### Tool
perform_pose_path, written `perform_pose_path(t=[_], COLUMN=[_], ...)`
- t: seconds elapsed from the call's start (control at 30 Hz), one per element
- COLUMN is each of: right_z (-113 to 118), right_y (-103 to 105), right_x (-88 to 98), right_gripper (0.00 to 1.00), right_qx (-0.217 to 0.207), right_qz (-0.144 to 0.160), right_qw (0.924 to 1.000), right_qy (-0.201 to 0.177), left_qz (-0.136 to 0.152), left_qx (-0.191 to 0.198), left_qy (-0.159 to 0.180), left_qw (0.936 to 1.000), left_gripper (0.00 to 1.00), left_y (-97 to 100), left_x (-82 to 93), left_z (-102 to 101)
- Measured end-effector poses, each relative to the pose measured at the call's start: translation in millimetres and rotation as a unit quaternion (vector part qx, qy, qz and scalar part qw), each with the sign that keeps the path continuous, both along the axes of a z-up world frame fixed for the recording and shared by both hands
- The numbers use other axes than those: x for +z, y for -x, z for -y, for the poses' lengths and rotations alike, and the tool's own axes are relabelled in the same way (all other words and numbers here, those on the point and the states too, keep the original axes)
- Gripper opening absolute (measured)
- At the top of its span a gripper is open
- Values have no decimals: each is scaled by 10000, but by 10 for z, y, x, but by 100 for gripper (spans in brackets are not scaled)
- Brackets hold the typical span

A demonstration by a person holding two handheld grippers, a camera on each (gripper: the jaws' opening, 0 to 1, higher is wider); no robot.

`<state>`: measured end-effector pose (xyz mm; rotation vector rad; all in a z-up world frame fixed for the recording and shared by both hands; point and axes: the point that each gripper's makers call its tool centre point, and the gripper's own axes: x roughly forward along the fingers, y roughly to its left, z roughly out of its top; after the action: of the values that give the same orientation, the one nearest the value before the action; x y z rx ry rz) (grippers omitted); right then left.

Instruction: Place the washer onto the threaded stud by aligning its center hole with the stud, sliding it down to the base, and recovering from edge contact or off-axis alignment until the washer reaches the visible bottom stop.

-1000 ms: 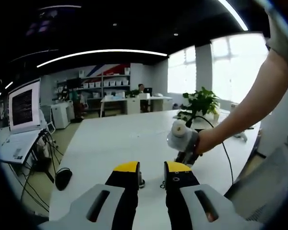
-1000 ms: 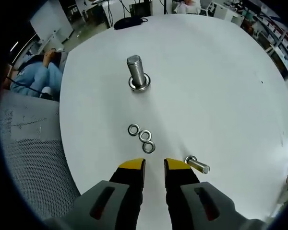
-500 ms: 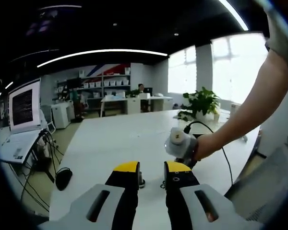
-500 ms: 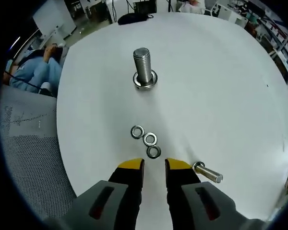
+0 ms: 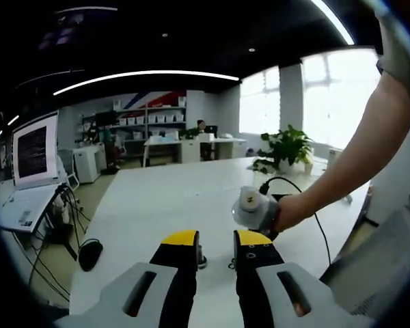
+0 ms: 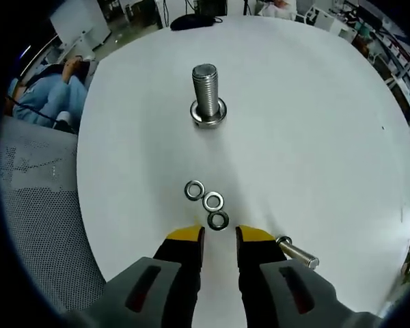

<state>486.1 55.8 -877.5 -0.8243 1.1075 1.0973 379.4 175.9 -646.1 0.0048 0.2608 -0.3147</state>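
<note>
In the right gripper view, the threaded stud stands upright on the white table, head down. Three loose washers lie in a short row nearer me: one, a second and a darker third. My right gripper is open and holds nothing, its yellow tips just short of the nearest washer. In the left gripper view, my left gripper is open and holds nothing, low over the table. A hand brings the right gripper in just beyond its tips.
A smaller bolt lies on its side right of my right jaw. A grey mesh chair sits at the table's left edge. A black mouse, a lit screen and a plant show in the left gripper view.
My right gripper has come closer to the washers, so its tips now nearly reach the nearest one. In the left gripper view, the hand with the right gripper has dropped and moved left.
</note>
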Motion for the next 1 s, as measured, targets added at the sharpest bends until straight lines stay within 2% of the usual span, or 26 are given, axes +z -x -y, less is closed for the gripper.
perform_pose_path(t=[0.37, 0.57, 0.77, 0.83, 1.0], right_z=[-78, -84, -94, -94, -83], right_y=[-14, -9, 10, -9, 2], right_x=[-8, -16, -23, -25, -20], right_gripper=[20, 19, 16, 15, 15], right_qx=[317, 526, 897, 738, 916], right_qz=[55, -53, -69, -97, -108], right_qw=[9993, 9972, 9918, 9925, 9904], right_qy=[213, 531, 911, 965, 1033], left_qz=[-10, 4, -28, -36, -27], left_qx=[4, 27, 0, -15, 6], left_qy=[62, 69, 52, 33, 39], left_qw=[10000, 10000, 10000, 10000, 10000], left_gripper=[18, 18, 18, 18, 18], left_y=[-3, -3, -1, -1, 3], left_x=[-4, 0, -14, -19, -16], left_z=[-5, -16, -5, 2, -5])
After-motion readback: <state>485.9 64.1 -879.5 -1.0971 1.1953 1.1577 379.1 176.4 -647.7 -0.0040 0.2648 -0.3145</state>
